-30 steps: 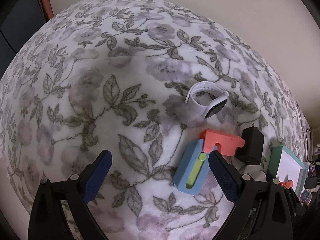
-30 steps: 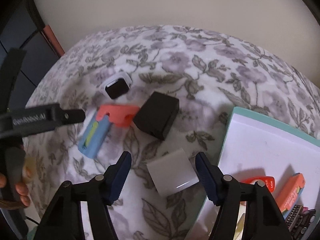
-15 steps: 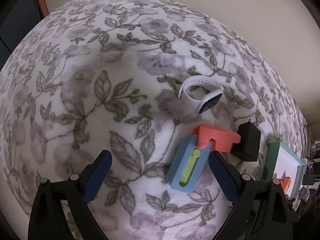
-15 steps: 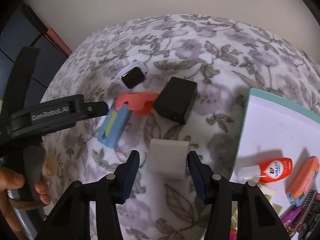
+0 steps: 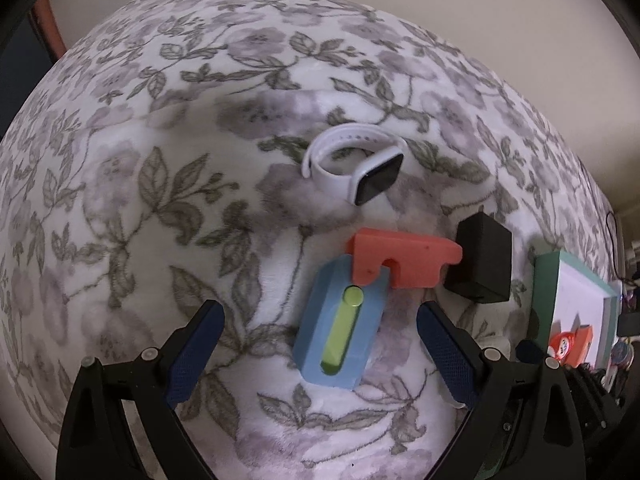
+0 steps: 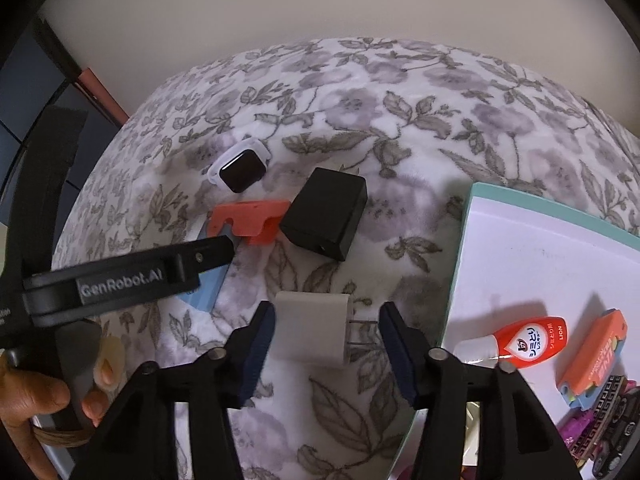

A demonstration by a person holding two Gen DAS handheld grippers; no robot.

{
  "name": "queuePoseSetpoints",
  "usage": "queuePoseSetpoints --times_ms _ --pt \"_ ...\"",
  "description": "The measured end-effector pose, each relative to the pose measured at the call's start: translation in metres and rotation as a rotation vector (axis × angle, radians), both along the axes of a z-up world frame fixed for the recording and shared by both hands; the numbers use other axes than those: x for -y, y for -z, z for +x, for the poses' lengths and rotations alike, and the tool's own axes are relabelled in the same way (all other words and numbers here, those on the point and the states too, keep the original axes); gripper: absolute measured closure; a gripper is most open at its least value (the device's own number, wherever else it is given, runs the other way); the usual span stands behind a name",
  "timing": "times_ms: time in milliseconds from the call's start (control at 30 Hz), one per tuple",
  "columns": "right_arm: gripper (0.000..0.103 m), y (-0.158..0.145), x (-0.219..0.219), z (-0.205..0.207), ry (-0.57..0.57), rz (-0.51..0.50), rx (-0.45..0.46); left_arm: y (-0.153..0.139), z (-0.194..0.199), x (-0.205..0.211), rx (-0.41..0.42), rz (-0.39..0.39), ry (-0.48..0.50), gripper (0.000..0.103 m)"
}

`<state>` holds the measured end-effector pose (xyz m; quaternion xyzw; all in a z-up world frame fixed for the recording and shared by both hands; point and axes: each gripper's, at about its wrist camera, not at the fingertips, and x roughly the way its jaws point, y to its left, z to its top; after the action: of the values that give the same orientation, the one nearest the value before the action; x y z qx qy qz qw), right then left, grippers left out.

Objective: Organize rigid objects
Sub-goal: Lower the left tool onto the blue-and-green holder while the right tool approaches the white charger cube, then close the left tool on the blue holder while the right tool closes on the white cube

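The right gripper (image 6: pixel 326 330) is spread, having just been opening, around the white charger (image 6: pixel 310 330), untouched, prongs aimed right at the tray (image 6: pixel 544 208). The left gripper (image 5: pixel 320 334) is held open around the blue block (image 5: pixel 340 328), lengthwise between its fingers (image 5: pixel 444 350).

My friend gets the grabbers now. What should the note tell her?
Left gripper: open, over the blue block, not gripping.
Right gripper: jaws just widened again, open around the white plug, pads off it.
On the blanket: white watch, orange block lying over the blue block's end, black charger.
Done: glue bottle and an orange case in the tray.
Left: the five blanket things, probably plug first.
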<state>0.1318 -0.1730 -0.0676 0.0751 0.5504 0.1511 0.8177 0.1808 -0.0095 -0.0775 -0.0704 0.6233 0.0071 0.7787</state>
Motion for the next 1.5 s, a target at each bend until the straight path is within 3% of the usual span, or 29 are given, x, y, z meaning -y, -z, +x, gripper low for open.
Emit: queuePoseSetpoints --times_ms 100,167,300,467,633,1067,1500 --pt "0.039 0.001 -0.001 0.0 0.001 -0.003 -0.003 0.005 0.001 0.005 -0.009 0.013 0.019 0.009" --pt "0.038 0.003 -0.004 0.0 -0.003 -0.009 -0.004 0.01 0.002 0.008 -0.022 0.02 0.028 0.026" --pt "0.036 0.005 -0.01 0.0 -0.022 -0.021 -0.009 0.011 0.001 0.01 -0.017 0.058 0.038 0.035" --pt "0.036 0.013 -0.017 -0.001 -0.035 -0.066 -0.02 0.009 0.001 0.0 -0.007 0.056 0.011 0.056" --pt "0.036 0.02 -0.026 -0.002 -0.04 -0.123 -0.018 0.01 0.002 -0.011 -0.007 0.042 -0.005 0.058" --pt "0.036 0.024 -0.04 -0.005 -0.023 -0.237 0.026 0.012 0.006 -0.031 -0.004 0.092 0.024 0.058" --pt "0.042 0.023 -0.036 -0.008 0.004 -0.233 0.039 0.011 0.0 -0.007 -0.001 0.089 0.017 0.058"
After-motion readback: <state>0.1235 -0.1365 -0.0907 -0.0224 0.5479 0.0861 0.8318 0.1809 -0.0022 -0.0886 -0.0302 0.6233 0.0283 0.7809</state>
